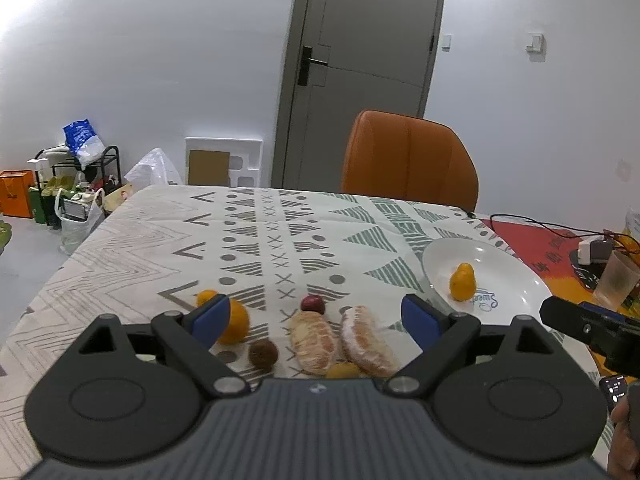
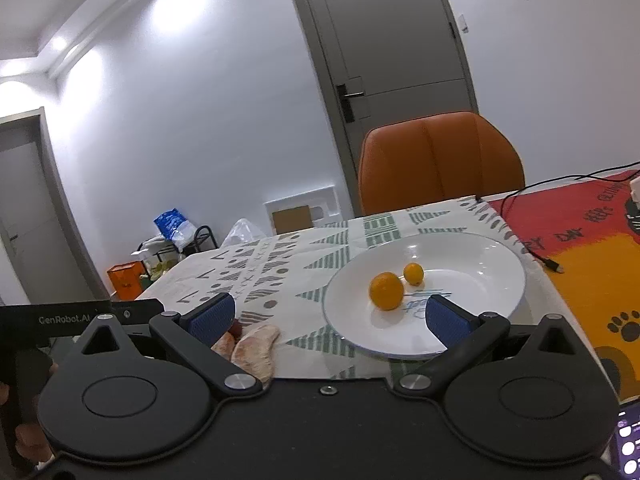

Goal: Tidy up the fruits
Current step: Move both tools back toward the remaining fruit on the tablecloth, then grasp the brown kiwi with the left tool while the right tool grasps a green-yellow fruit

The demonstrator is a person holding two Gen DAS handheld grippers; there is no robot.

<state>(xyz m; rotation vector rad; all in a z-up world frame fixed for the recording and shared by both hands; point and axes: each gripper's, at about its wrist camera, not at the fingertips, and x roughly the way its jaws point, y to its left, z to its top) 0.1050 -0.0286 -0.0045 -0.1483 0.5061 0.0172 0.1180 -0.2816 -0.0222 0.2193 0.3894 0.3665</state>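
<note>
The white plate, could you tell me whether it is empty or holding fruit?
Holding fruit: two oranges sit in the white plate.

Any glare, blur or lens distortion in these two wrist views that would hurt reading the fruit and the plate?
Left wrist: fisheye bows the door; fruit sharp; the oranges overlap on the white plate, reading as one. Right wrist: ceiling-light glare on the wall, tilted horizon; both oranges crisp; pomelo segments partly behind the gripper body.

"GenRobot.AI" on the left gripper (image 2: 76,318); "Sweet" on the plate (image 1: 486,300).
</note>
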